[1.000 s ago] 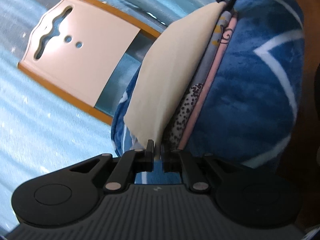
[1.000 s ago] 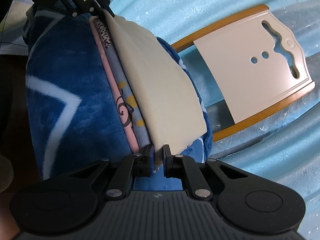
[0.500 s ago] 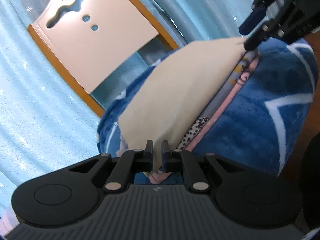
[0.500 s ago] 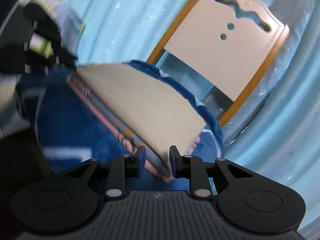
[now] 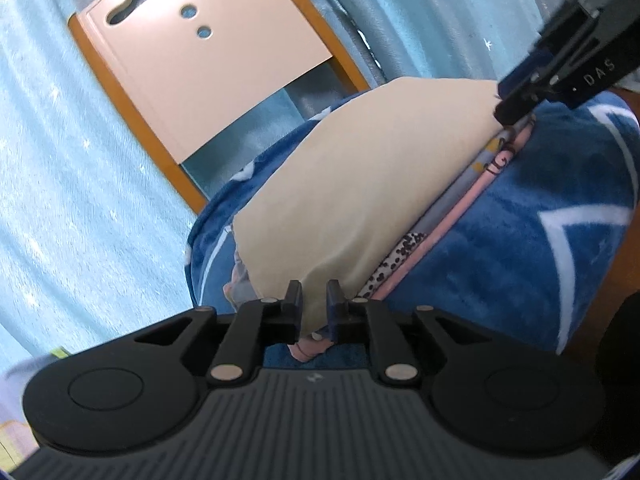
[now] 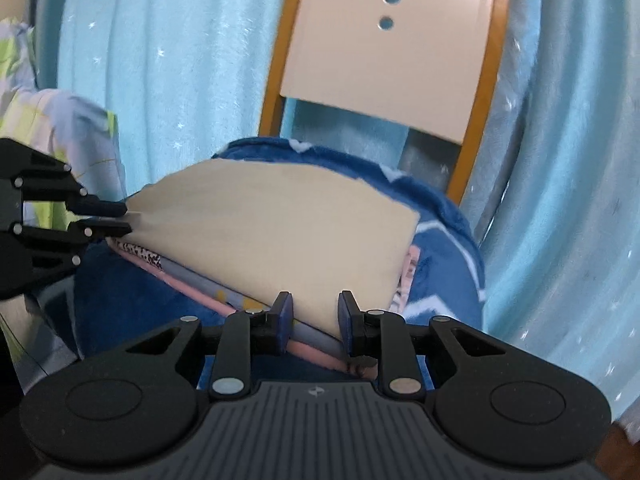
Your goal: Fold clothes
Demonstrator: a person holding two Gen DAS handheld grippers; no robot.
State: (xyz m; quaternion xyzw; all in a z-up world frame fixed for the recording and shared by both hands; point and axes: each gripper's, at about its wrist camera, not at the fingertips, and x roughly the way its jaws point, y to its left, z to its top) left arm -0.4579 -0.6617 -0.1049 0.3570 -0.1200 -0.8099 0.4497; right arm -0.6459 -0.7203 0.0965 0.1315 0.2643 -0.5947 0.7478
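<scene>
A folded cream cloth (image 5: 360, 184) tops a stack with grey printed, spotted and pink layers, lying on a blue blanket (image 5: 520, 248) with white lines. My left gripper (image 5: 314, 304) pinches the near corner of the cream cloth, its jaws easing slightly apart with the fabric filling the gap. In the right wrist view the cream cloth (image 6: 272, 232) runs into my right gripper (image 6: 314, 314), whose jaws stand wider and close on the stack's corner, cream and grey layers together. Each gripper shows in the other's view: the right gripper (image 5: 508, 98) at the far corner, the left gripper (image 6: 124, 221) at the left edge.
A chair back (image 5: 208, 64), pale panel in an orange wooden frame, stands just behind the blanket. Light blue starred curtains (image 5: 60, 200) fill the background. Green and white patterned bedding (image 6: 24, 120) lies at the far left of the right wrist view.
Both grippers rolled toward level and rose a little, so the chair now looks upright. The right jaws widened from a thin pinch on the cream cloth to a grip around several layers.
</scene>
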